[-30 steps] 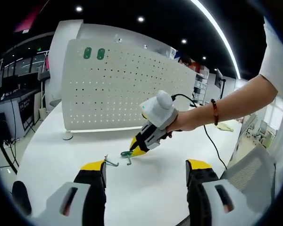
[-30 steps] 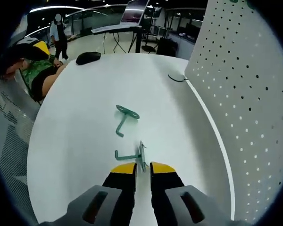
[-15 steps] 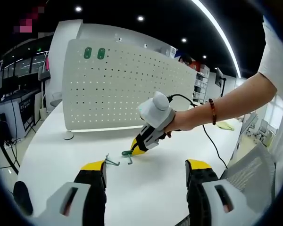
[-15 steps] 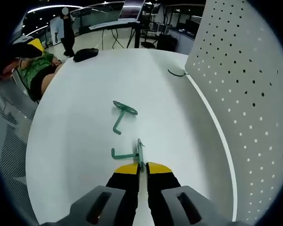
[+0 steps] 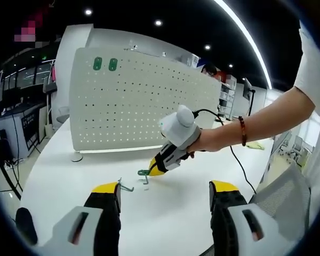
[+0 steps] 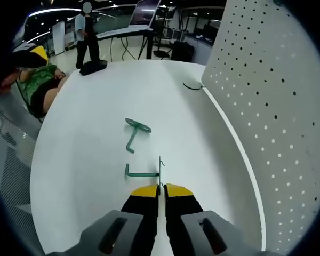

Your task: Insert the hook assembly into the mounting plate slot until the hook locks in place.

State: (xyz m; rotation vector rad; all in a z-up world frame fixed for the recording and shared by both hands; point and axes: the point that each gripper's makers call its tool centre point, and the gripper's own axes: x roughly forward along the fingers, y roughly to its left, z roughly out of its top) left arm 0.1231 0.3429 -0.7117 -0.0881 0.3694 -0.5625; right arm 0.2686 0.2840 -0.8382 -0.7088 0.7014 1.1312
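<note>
Hook assembly sits pinched by its thin plate between the right gripper jaws; the left gripper jaws gape wide. Such an edge grip could let it twist before reaching the pegboard.

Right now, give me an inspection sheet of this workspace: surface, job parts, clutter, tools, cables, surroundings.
Surface: white table, bare around the parts.
Job's things: gripped hook, its thin plate end pinched between the jaws; second hook lying loose on the table further ahead; white pegboard standing upright on the table, two green tabs near its top.
Clutter: dark object at the table's far edge.
Tools: right tool shut on the hook; left tool open, holding nothing.
Cables: black cable trailing from the right tool; dark cable loop by the pegboard's foot.
Surroundings: office space, ceiling lights, a person standing in the background.
</note>
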